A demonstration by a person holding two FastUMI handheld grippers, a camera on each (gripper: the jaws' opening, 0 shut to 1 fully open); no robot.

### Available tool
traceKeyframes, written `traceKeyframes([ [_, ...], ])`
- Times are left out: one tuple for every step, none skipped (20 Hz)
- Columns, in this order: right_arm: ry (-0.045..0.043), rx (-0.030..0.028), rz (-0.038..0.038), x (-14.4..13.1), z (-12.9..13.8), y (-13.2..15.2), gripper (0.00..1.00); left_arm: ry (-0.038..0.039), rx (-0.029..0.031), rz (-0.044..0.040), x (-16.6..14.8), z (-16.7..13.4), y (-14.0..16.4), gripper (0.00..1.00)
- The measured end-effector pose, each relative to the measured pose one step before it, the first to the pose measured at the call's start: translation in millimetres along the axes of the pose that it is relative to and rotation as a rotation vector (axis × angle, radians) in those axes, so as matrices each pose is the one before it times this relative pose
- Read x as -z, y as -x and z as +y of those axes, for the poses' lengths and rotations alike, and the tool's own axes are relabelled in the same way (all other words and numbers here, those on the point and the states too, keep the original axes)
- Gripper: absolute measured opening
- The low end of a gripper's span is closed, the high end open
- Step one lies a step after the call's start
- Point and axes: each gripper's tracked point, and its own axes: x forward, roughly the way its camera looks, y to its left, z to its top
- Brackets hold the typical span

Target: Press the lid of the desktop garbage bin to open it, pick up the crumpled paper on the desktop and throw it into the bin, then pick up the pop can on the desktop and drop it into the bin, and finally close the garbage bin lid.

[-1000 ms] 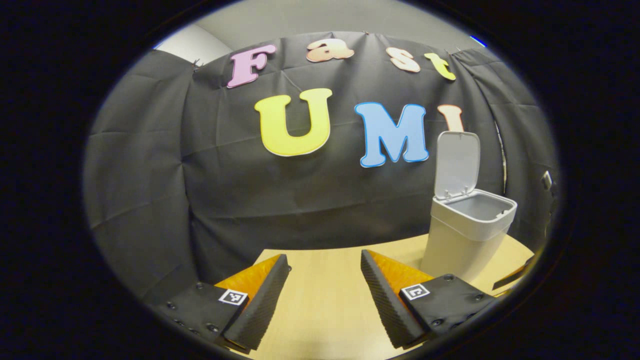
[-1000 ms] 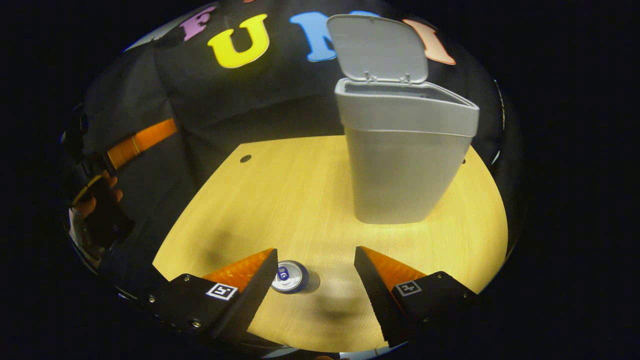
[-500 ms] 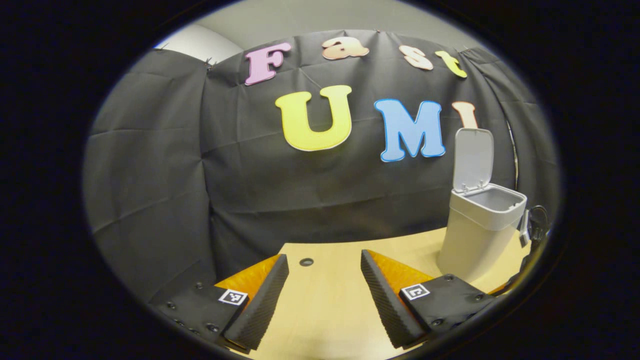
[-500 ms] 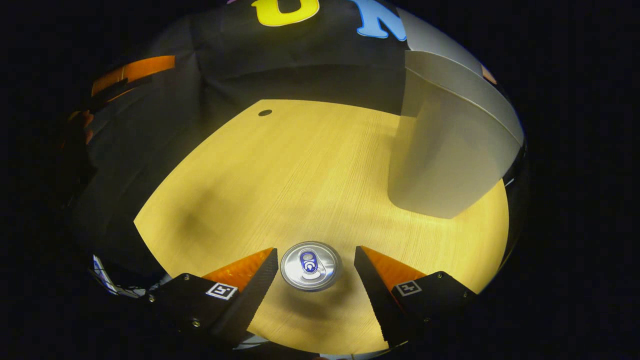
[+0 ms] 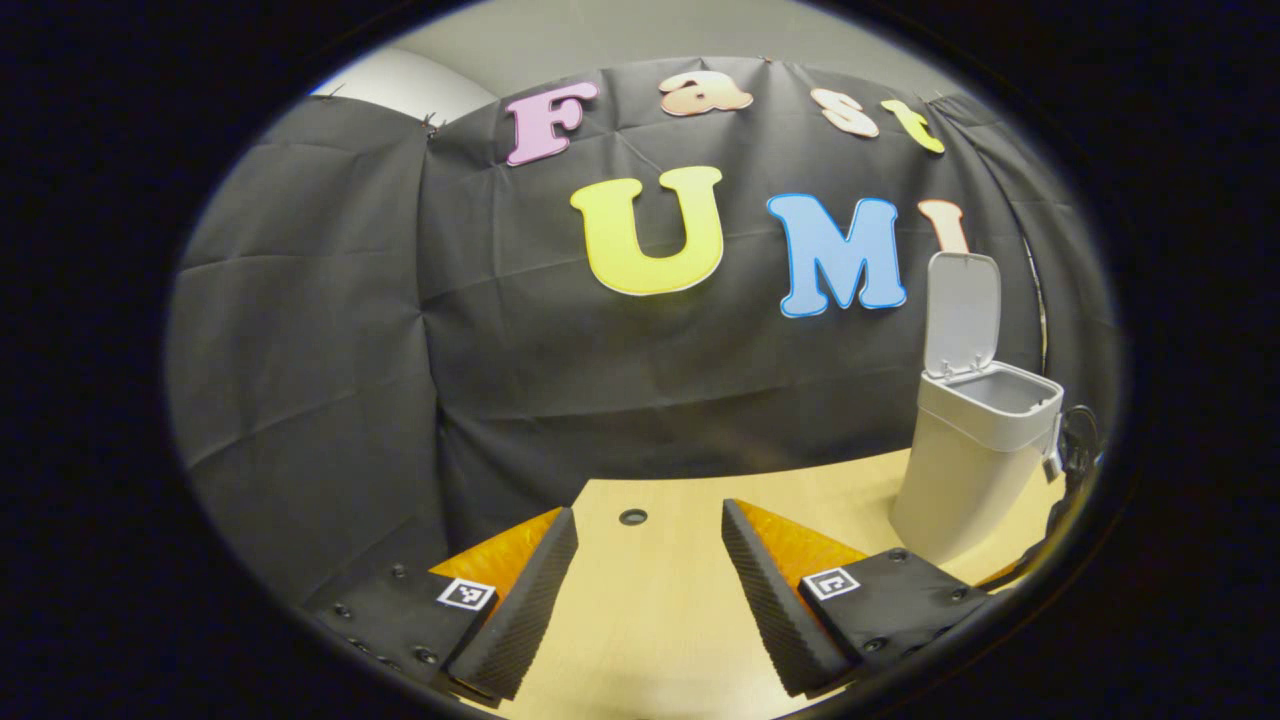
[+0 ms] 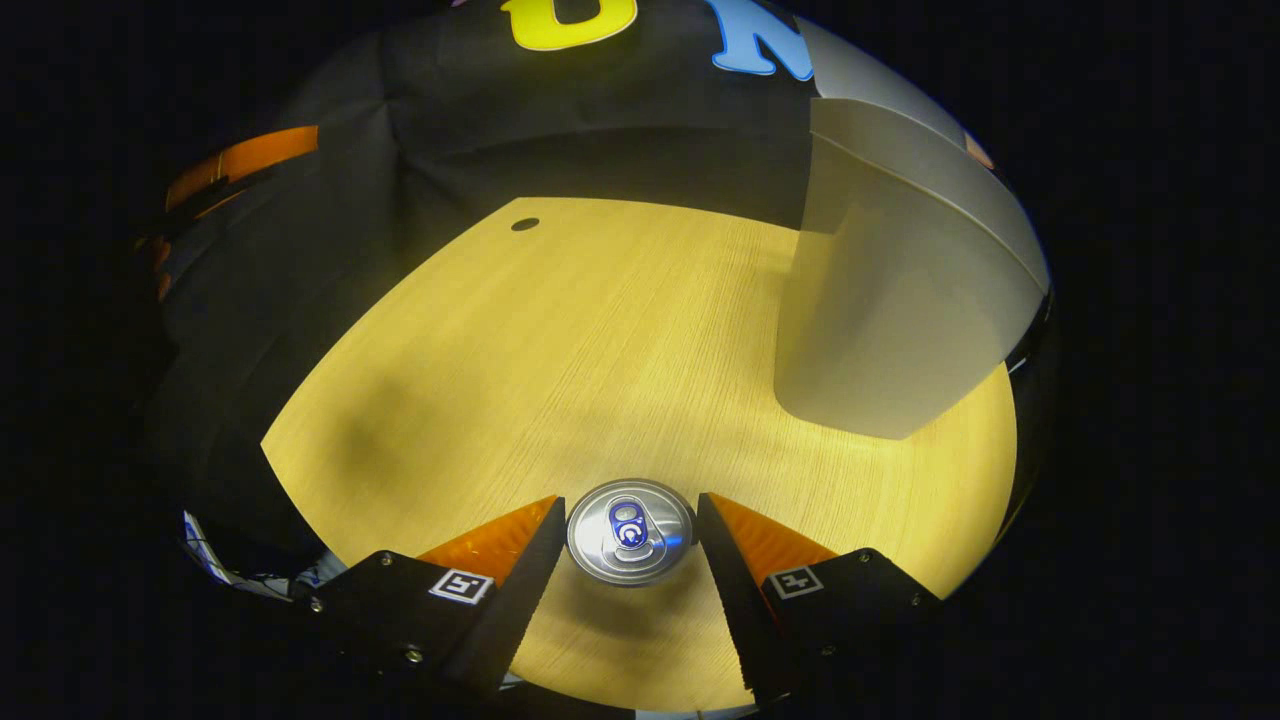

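In the right gripper view, the right gripper [image 6: 630,535] reaches down over a wooden table [image 6: 560,340], its fingers on either side of an upright pop can [image 6: 630,530], touching or nearly touching its rim; a firm clamp cannot be told. The garbage bin [image 6: 890,290] stands ahead to its right. In the left gripper view, the left gripper [image 5: 648,570] hovers with fingers apart and nothing between them, the bin's lid [image 5: 962,310] raised ahead to the right

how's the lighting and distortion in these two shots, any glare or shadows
Left gripper view: even, dim light, fisheye bowing the table edge and leaning the bin. Right gripper view: bright warm light on the tabletop, soft shadows by the right tool, a glint on the pop can.
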Motion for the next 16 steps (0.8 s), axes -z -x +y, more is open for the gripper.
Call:
traceKeyframes([
  [-0.00396,0.00072,-0.01645,-6.55,-0.29,3.21,0.85,0.0005,0.0036,0.00066,1.33,-1.4,-0.27,0.97],
  [-0.00578,0.00233,-0.01887,-7.73,-1.87,3.51,0.85,-0.0003,0.00465,0.0004,0.03,-2.91,-1.72,0.96],
  [-0.00453,-0.00296,-0.01937,-8.84,-0.75,3.64,0.85,-0.00079,0.00472,-0.00069,-0.36,-2.42,-0.87,0.95],
  [-0.00348,-0.0007,-0.02303,-9.43,-1.37,4.38,0.85,-0.00069,0.0049,-0.00091,-0.64,-3.08,-1.17,0.93],
  [-0.002,0.00046,-0.02599,-10.85,-0.81,3.81,0.85,-0.00118,0.00526,-0.00026,-1.24,-3.17,-1.41,0.92],
  [-0.00066,-0.00141,-0.0231,-11.41,-0.27,0.86,0.85,-0.00042,0.00569,0.00027,-0.22,-3.3,0.08,0.91],
  [0.00181,-0.00198,-0.022,-11.19,-0.6,1.92,0.85,-0.00039,0.00505,0.00136,1.43,-3.24,-0.58,0.95],
  [0.00361,0.00033,-0.0221,-10.69,-0.16,3.38,0.85,-0.00071,0.00486,0.00226,0.12,-1.88,-0.78,0.95],
  [0.00723,0.0022,-0.02229,-11.16,-0.65,2.46,0.84,0.00007,0.00327,0.00126,0.7,-2.23,-0.31,1.0],
  [0.00906,0.00244,-0.02175,-8.86,0.0,4.0,0.84,0.00096,0.00246,0.00051,-0.1,-1.08,0.64,1.0],
  [0.00878,0.00106,-0.02363,-10.79,-0.8,3.03,0.84,0.0021,0.00265,0.0011,0.79,-2.14,-0.44,1.0],
  [0.00591,-0.0002,-0.02445,-14.01,-1.23,-0.32,0.84,0.0017,0.00213,0.00121,0.35,-0.93,0.96,0.95],
  [0.00238,-0.00093,-0.02559,-14.27,-0.43,1.19,0.84,0.00034,0.00061,0.00099,-0.07,-0.88,1.1,0.95],
  [0.00049,0.00165,-0.03021,-11.64,-1.02,2.46,0.84,-0.00121,-0.00029,0.00096,0.68,-0.97,0.38,0.95],
  [-0.00019,0.00195,-0.03389,-12.87,-1.27,2.89,0.84,-0.00051,0.00017,0.00035,-0.14,0.0,-0.22,1.0],
  [-0.00249,0.00125,-0.03649,-14.83,-0.53,2.71,0.84,-0.00023,-0.00011,-0.00037,-0.59,0.77,0.26,0.95],
])
